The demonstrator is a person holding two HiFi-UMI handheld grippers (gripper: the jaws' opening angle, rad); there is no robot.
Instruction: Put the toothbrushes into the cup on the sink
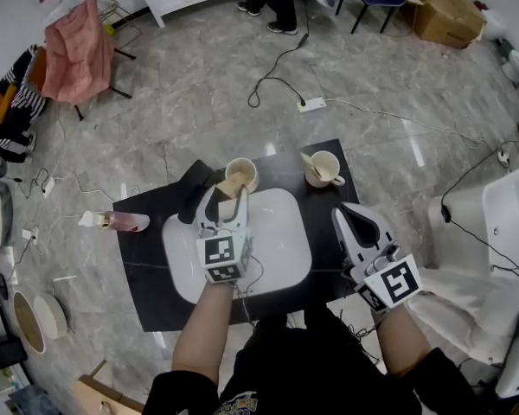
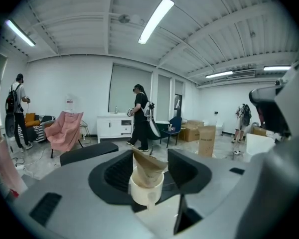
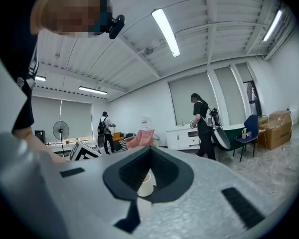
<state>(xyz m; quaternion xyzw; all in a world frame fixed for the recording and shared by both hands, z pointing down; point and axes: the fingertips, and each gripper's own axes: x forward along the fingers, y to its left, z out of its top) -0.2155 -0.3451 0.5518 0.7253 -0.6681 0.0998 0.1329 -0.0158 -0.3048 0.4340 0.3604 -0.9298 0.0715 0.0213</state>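
Note:
A cream cup (image 1: 240,176) stands at the far edge of the white sink basin (image 1: 285,249), with a tan paper packet (image 1: 232,185) leaning in it. My left gripper (image 1: 227,200) is open, with one jaw on each side of the packet and neither pad pressing on it. The left gripper view shows the same cup (image 2: 146,189) and packet (image 2: 148,167) between the spread jaws of the left gripper (image 2: 150,156). A second cream mug (image 1: 323,169) at the back right holds a tan stick. My right gripper (image 1: 346,210) is shut and empty at the right of the basin. Through the jaws of the right gripper (image 3: 148,156) a cream cup (image 3: 146,183) shows.
The basin sits in a black counter (image 1: 147,266). A pink bottle (image 1: 117,221) lies at its left edge and a black object (image 1: 193,190) sits beside the left cup. A power strip (image 1: 311,104) and cables are on the floor beyond. A person (image 2: 139,116) stands far off.

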